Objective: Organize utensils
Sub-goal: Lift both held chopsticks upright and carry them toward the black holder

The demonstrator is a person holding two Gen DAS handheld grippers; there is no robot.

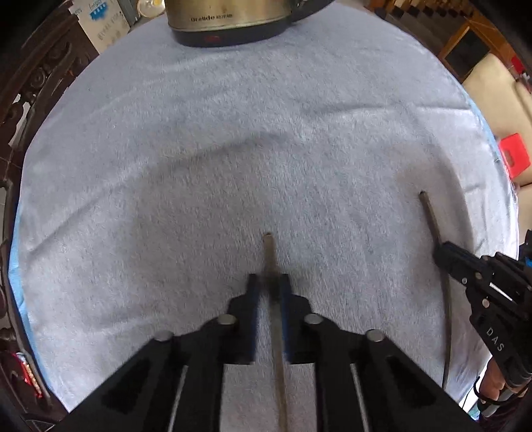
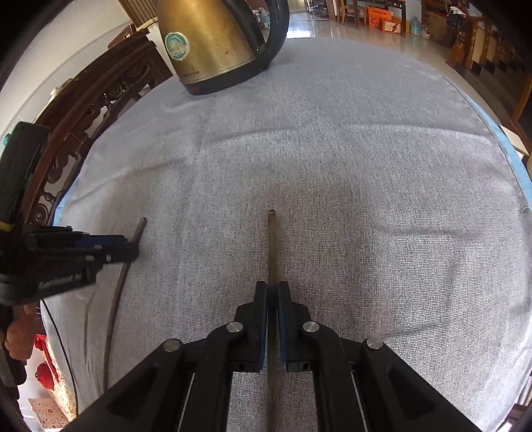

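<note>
The metal kettle (image 1: 229,15) at twelve o'clock on the worktop in the left wrist view carries the dark word "Gralide" low on its body, followed by smaller characters too fine to read. At four o'clock in that view, the right tool (image 1: 439,254) bears the white letters "DAS" on its black housing. In the right wrist view the kettle's round teal sticker cannot be read, and the white lettering on the left tool (image 2: 133,247) at nine o'clock is blurred.

Grey cloth (image 2: 365,166) covers the table, bearing a kettle (image 2: 212,43).
</note>
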